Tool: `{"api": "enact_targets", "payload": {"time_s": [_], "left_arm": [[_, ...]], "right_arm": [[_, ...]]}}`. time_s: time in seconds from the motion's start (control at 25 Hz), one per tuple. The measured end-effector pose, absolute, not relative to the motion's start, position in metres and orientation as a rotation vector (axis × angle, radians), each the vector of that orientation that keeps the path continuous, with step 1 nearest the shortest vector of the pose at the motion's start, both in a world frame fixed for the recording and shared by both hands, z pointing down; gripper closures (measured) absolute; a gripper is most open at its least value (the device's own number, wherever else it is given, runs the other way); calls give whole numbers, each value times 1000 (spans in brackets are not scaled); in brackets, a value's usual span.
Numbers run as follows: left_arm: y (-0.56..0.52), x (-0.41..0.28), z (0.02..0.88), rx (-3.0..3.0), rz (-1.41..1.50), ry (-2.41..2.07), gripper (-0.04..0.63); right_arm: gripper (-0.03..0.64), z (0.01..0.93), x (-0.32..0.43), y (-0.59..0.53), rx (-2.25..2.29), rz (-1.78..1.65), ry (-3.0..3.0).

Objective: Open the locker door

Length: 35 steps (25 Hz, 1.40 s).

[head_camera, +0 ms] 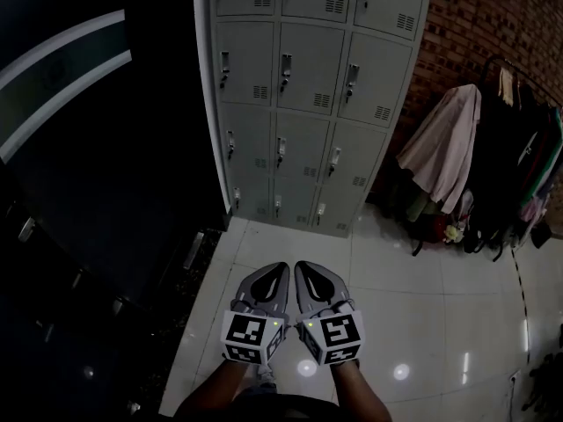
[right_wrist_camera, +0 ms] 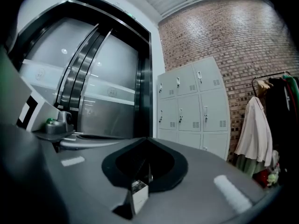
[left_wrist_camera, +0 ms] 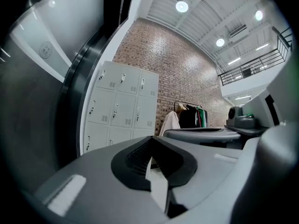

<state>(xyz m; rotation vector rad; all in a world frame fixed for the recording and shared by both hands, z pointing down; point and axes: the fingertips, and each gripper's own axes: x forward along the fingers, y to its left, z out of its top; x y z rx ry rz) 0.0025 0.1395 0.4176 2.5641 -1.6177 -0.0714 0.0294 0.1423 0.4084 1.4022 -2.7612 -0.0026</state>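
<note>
A grey bank of lockers [head_camera: 308, 86] stands ahead against a brick wall, three doors across, all doors closed, each with a small handle such as the middle one [head_camera: 285, 70]. The same lockers [left_wrist_camera: 119, 108] show in the left gripper view and in the right gripper view [right_wrist_camera: 194, 106]. My left gripper [head_camera: 280, 269] and right gripper [head_camera: 301, 268] hang side by side low over the white tiled floor, well short of the lockers. Both are shut with nothing between their jaws.
A dark glass revolving door [head_camera: 97, 148] fills the left. A clothes rack [head_camera: 497, 148] with hanging coats stands right of the lockers against the brick wall [head_camera: 493, 16]. White glossy floor tiles [head_camera: 413, 315] stretch between me and the lockers.
</note>
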Motion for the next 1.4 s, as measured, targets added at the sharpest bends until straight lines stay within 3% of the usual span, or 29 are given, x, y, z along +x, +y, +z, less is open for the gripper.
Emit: {"api": "enact_targets", "payload": {"time_s": [0.52, 1.4], "left_arm": [[35, -50, 411, 2592, -80, -1557, 591], [-183, -16, 386, 2612, -66, -1640, 590]], "right_arm": [[617, 396, -22, 42, 1447, -35, -2736], [617, 376, 4, -176, 1398, -101, -2835]]}}
